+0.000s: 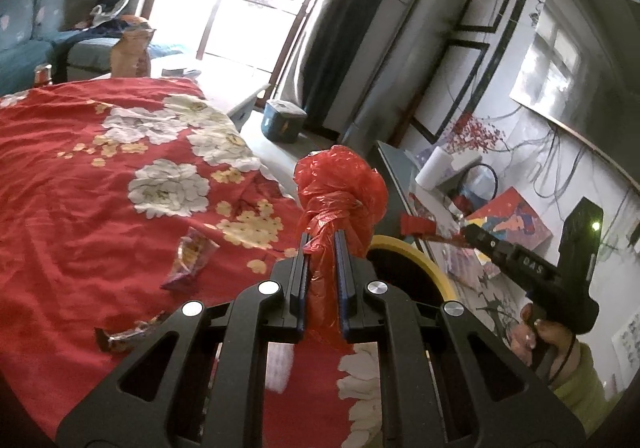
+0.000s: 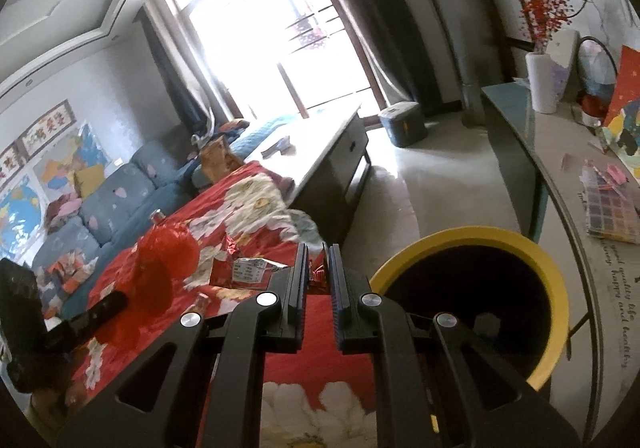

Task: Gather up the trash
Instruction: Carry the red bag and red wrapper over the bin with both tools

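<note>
My left gripper (image 1: 323,238) is shut on a knotted red plastic bag (image 1: 340,184), held above the edge of the red flowered cloth (image 1: 80,176); the bag also shows in the right wrist view (image 2: 164,268). My right gripper (image 2: 318,252) is shut on a red snack wrapper (image 2: 318,273); in the left wrist view it (image 1: 460,234) holds that wrapper (image 1: 418,226) over the bin. The yellow-rimmed black bin (image 2: 468,240) stands just right of the cloth and shows in the left wrist view (image 1: 412,252). An orange-purple wrapper (image 1: 190,260) and a dark candy wrapper (image 1: 128,336) lie on the cloth.
A red and white wrapper (image 2: 240,268) lies on the cloth. A glass-topped sideboard (image 2: 560,184) with a vase (image 2: 542,82) and papers stands right of the bin. A blue sofa (image 2: 120,192), a low table (image 2: 316,152) and a blue box (image 2: 402,124) stand farther off.
</note>
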The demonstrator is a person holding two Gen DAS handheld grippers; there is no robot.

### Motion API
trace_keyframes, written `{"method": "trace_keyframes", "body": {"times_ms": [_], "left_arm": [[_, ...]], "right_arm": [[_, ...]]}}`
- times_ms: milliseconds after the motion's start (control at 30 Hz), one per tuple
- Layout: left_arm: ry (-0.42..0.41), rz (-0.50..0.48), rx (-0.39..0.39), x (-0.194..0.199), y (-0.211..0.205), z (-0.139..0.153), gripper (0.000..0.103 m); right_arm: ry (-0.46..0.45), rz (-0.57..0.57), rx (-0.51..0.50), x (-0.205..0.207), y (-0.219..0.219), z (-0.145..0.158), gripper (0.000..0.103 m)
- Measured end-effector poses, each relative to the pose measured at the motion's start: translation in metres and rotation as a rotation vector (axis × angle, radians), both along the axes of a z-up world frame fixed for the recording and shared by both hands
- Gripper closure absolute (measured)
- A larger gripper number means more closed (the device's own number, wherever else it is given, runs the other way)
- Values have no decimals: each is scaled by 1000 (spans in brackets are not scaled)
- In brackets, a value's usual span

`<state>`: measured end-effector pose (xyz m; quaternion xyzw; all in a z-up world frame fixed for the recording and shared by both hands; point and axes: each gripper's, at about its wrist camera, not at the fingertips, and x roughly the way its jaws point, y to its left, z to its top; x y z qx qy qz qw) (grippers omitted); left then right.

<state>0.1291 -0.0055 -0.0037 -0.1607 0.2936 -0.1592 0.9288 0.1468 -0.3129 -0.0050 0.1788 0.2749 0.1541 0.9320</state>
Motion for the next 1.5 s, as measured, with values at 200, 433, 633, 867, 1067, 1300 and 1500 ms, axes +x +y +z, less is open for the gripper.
{"method": "trace_keyframes", "body": {"times_ms": [200, 433, 633, 867, 1067, 1300, 1500], "left_arm": [[5, -33, 15, 1, -19, -2, 96], [12, -78, 30, 4, -43, -4, 96], [22, -116, 40, 9, -61, -9, 96], [46, -158, 63, 13, -83, -18, 96], [59, -195, 84, 15, -104, -23, 96], [78, -234, 113, 20, -127, -33, 96], [108, -263, 132, 25, -144, -44, 96]], "right_arm": [[-4, -43, 12, 1, -19, -1, 93], [0, -92, 25, 1, -40, -5, 93], [9, -136, 35, 3, -57, -12, 93], [27, -188, 52, 5, -77, -20, 93], [30, -233, 60, 4, -94, -26, 93], [42, -280, 62, 5, -113, -32, 93], [58, -310, 57, 7, -124, -41, 93]]}}
